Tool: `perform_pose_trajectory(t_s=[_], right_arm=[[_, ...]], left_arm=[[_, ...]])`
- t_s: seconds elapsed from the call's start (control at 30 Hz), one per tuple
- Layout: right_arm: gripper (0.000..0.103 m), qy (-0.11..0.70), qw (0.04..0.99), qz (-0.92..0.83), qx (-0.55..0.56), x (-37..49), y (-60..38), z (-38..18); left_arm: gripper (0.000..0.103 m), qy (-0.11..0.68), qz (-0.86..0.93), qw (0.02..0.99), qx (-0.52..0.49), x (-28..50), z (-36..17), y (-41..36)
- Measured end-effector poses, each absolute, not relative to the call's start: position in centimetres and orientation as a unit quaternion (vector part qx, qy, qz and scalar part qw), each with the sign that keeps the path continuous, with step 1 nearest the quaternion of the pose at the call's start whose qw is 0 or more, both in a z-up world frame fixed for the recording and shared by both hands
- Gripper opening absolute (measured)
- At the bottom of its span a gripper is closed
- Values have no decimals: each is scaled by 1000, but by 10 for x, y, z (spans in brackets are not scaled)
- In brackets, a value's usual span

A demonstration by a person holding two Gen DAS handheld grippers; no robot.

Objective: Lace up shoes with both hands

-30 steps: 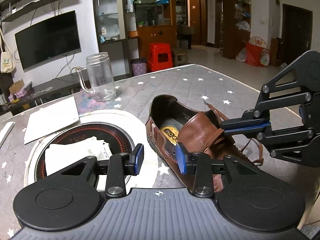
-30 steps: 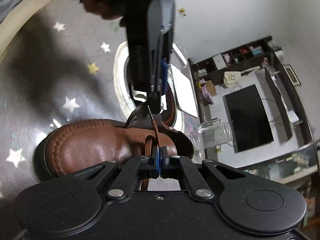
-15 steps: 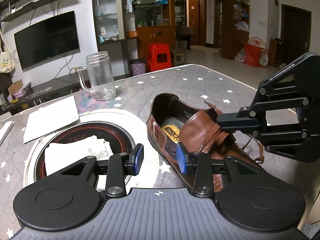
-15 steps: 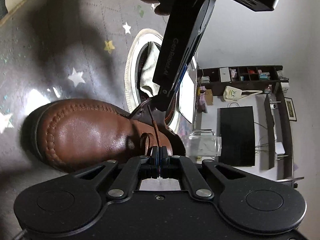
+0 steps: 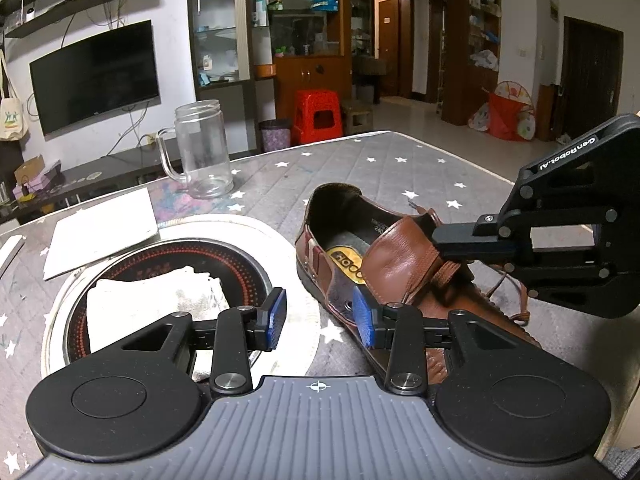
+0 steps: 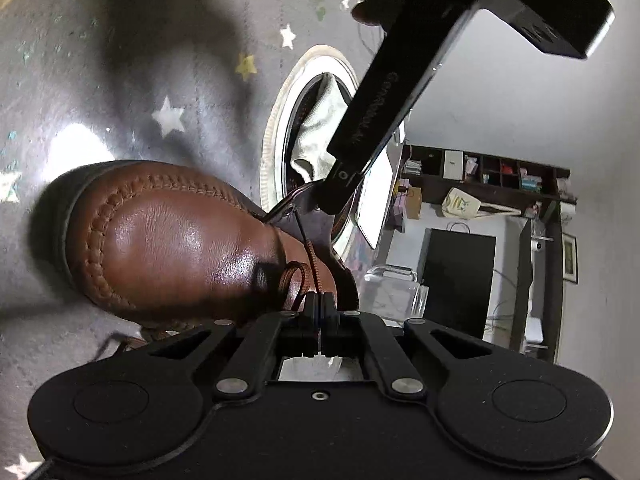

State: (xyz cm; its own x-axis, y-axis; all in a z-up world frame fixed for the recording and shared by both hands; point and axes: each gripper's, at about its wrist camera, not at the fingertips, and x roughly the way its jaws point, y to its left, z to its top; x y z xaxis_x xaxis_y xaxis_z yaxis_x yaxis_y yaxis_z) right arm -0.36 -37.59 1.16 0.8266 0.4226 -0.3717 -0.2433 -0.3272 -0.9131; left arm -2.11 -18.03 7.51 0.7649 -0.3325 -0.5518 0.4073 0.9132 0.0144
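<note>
A brown leather shoe (image 5: pixel 400 256) lies on the star-patterned table, heel toward the far side. My left gripper (image 5: pixel 320 319) is open beside the shoe's near side, with its right blue pad (image 5: pixel 364 320) close to the eyelet flap. My right gripper (image 5: pixel 438 240) reaches in from the right over the tongue. In the right wrist view my right gripper (image 6: pixel 319 304) is shut on the brown lace (image 6: pixel 310 256), which runs taut to an eyelet on the shoe (image 6: pixel 172 236). The left gripper (image 6: pixel 332 200) is seen edge-on at that flap. More loose lace (image 5: pixel 516 292) hangs off the shoe's far side.
A round cooktop ring (image 5: pixel 280 236) with a white cloth (image 5: pixel 156 300) in it sits left of the shoe. Behind it are a sheet of white paper (image 5: pixel 102 228) and a glass mug (image 5: pixel 204 152). The table's edge (image 5: pixel 472 160) runs at the back right.
My right gripper has rolled and drawn back slightly, still shut on the lace, which now runs taut from the eyelet. The left gripper has stayed open in about the same place.
</note>
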Motion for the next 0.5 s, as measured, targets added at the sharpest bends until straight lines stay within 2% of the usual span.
perform_pose_trajectory(t_s=[0.5], right_arm=[[1,-64,545,303,-779,-2,-369,1]], left_arm=[[40,272,-207,937,69,-24,81,-183]])
